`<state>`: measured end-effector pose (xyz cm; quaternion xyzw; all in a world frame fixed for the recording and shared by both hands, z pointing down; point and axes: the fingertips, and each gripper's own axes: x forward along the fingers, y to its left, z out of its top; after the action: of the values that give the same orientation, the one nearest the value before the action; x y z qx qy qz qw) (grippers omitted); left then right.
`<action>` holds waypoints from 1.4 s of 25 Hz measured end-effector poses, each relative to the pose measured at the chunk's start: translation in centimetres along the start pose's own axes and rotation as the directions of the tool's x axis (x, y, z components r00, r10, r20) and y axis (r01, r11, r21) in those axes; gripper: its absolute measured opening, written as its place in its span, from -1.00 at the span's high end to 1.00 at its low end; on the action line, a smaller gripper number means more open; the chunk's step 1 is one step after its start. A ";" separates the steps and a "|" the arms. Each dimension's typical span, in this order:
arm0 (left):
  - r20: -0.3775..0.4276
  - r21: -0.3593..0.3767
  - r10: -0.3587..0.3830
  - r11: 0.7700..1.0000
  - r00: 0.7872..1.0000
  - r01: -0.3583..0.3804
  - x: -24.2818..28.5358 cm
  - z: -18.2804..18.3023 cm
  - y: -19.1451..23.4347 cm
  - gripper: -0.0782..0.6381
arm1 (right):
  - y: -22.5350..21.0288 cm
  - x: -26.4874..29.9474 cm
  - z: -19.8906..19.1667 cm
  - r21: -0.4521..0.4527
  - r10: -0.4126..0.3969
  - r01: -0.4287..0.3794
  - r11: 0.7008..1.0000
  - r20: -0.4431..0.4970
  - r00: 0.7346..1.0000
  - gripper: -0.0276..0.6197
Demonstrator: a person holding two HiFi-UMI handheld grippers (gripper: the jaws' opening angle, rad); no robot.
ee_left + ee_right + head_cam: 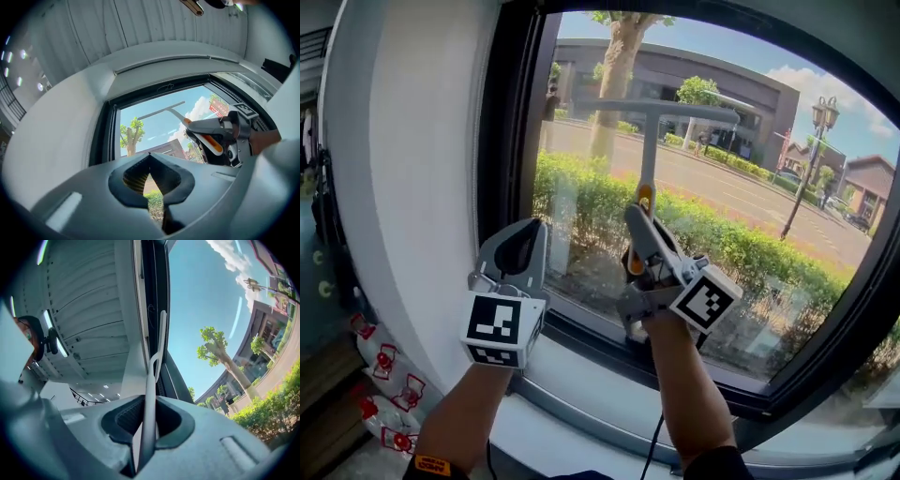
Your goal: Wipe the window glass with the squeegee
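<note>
At the middle of the window glass (741,159), the squeegee (649,155) stands upright, its straight blade bar level and near the pane's upper edge. Whether the blade touches the pane cannot be told. The right hand-held gripper (637,214) is raised in front of the lower half of the glass. Its jaws are closed tight on the squeegee's grey handle (149,413), and an orange collar shows just above the jaw tips. The left hand-held gripper (525,230) is held lower, towards the bottom-left corner of the black window frame (511,141), beside the right one and well apart from the squeegee. Its jaws meet at the tips with nothing between them (150,155). A white sill (581,398) runs below the frame. A green hedge (741,239) is visible through the glass.
</note>
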<state>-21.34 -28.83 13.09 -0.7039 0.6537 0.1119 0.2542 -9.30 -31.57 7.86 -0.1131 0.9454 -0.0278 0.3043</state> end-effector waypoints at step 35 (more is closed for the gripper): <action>-0.142 -0.215 -0.073 0.976 0.987 0.042 -3.0 -12.9 4.2 0.74 | -6.2 0.0 -19.8 0.266 -0.352 0.352 0.897 -0.050 0.935 0.78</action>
<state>-28.09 -32.79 24.56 -0.7520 0.6346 0.1203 0.1314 -19.58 -37.91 24.75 -0.2395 0.8967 -0.2114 0.3063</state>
